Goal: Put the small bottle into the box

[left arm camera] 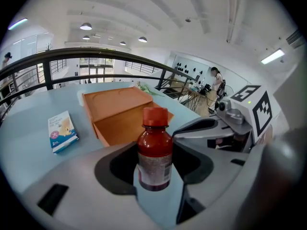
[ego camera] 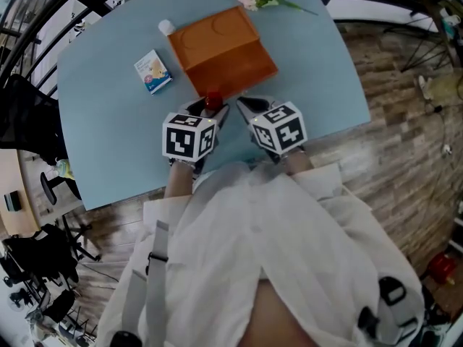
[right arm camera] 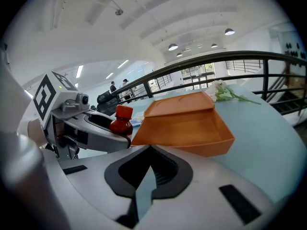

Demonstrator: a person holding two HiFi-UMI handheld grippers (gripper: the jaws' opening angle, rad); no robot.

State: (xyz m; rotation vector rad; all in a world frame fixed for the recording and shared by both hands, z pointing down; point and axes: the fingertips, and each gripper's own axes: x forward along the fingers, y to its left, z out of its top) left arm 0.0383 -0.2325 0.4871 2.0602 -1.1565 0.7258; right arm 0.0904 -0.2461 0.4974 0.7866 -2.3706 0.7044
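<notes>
Left hand-held gripper [left arm camera: 154, 175] clamps small bottle [left arm camera: 155, 150] upright, red cap up, just short of the orange box [left arm camera: 120, 113] ahead on tabletop [ego camera: 108, 136]. Right hand-held gripper [right arm camera: 143, 178] is beside it, jaws together, empty. Small carton [left arm camera: 61, 131] sits left of the box.

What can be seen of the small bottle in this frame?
The small bottle is dark reddish-brown with a red screw cap on and a pale printed label around its body. It stands upright, clamped at the body between the jaws of the left gripper, with the cap above them. It is just short of the orange box, on its open near side, not inside it. Whether its base touches the table cannot be told.
</notes>
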